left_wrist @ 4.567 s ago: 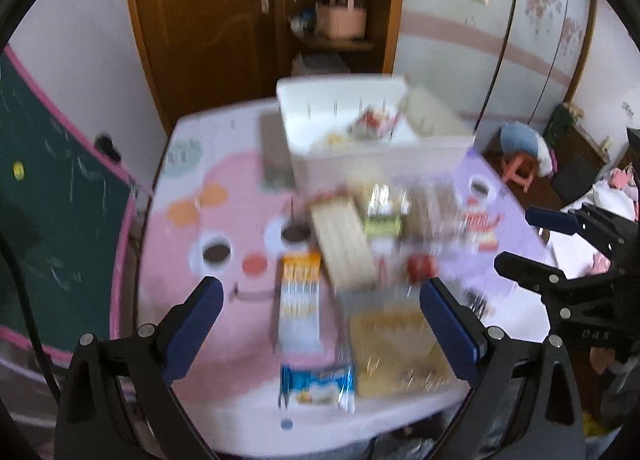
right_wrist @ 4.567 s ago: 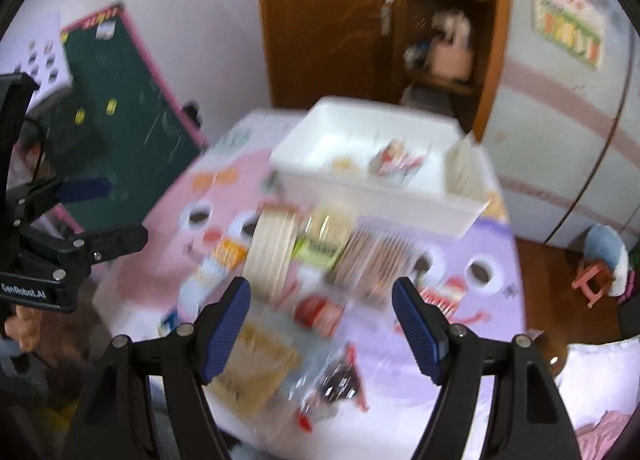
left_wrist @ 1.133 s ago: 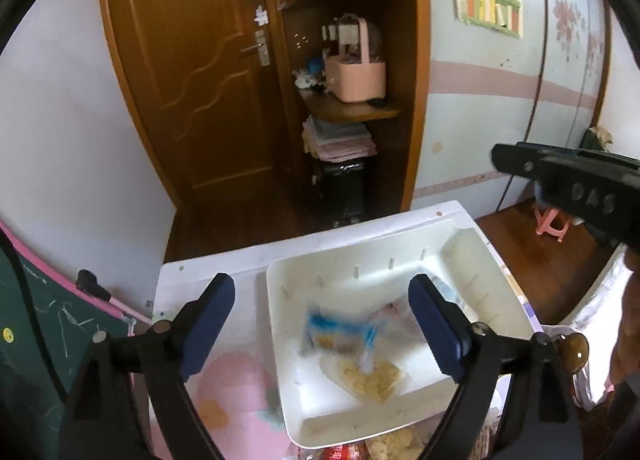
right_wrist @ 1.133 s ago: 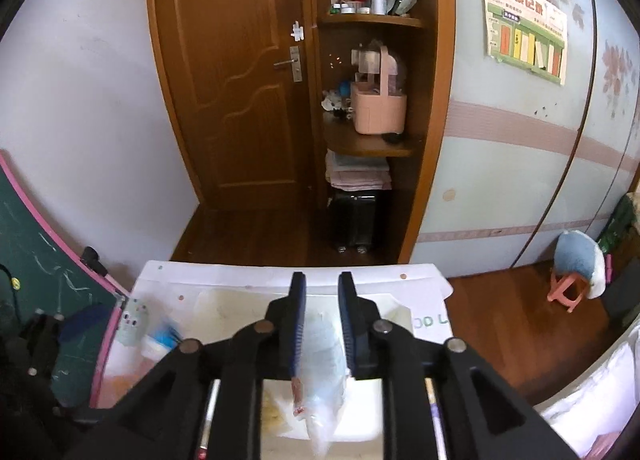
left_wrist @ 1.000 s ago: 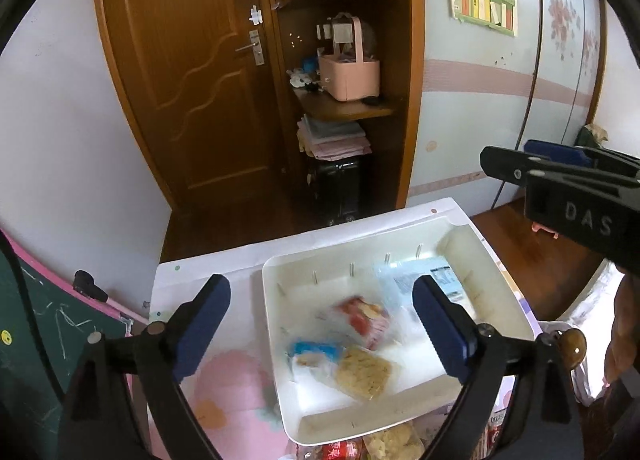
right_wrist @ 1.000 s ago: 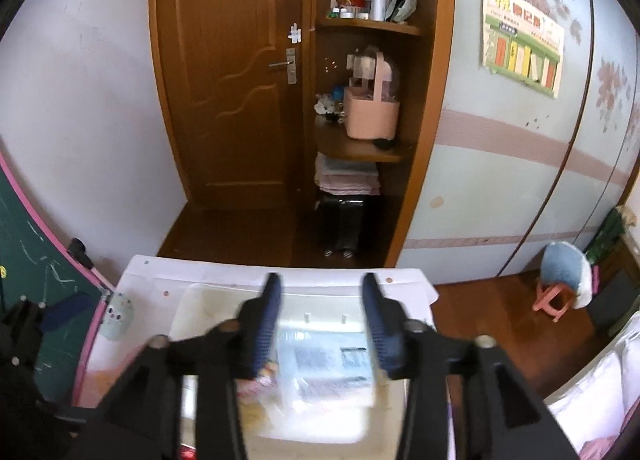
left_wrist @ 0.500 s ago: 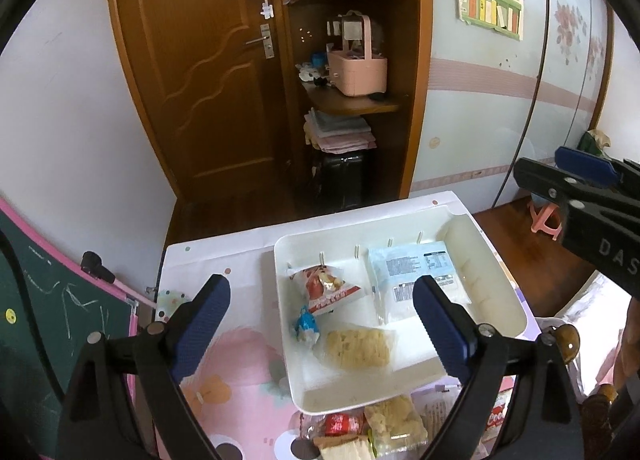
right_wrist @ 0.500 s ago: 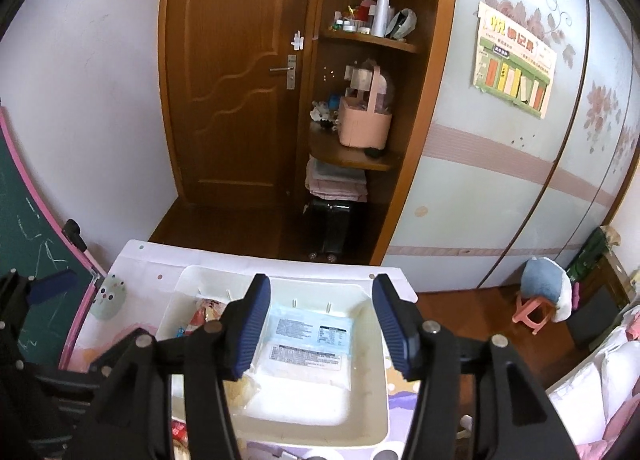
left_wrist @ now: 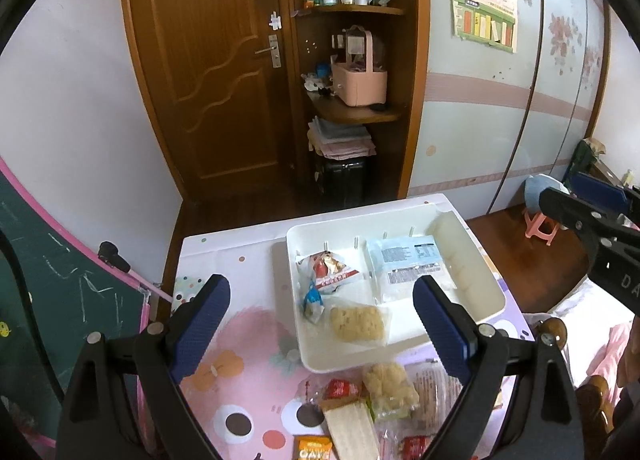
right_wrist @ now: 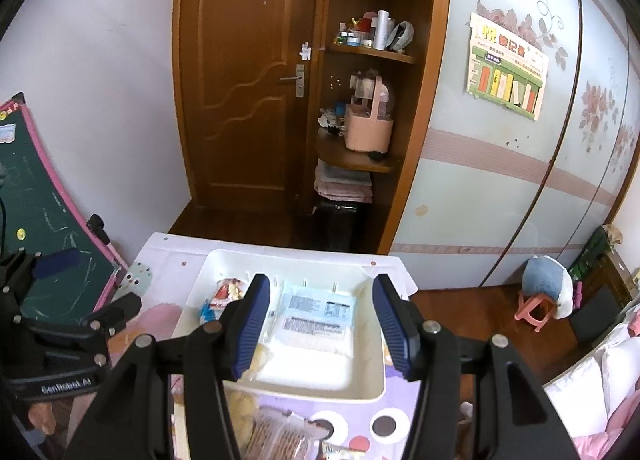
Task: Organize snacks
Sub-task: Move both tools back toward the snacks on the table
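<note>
Left wrist view: white bin at table's far end, w/ pale blue pack, red packet, yellow cake inside. Loose snacks near edge, unsorted. Left gripper, right gripper: spread, empty. Between picks, prob; next needs reach back to pile.

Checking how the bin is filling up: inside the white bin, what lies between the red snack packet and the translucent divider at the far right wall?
The pale blue packet, label up, in the white bin, between the red packet and the divider; left wrist view.
</note>
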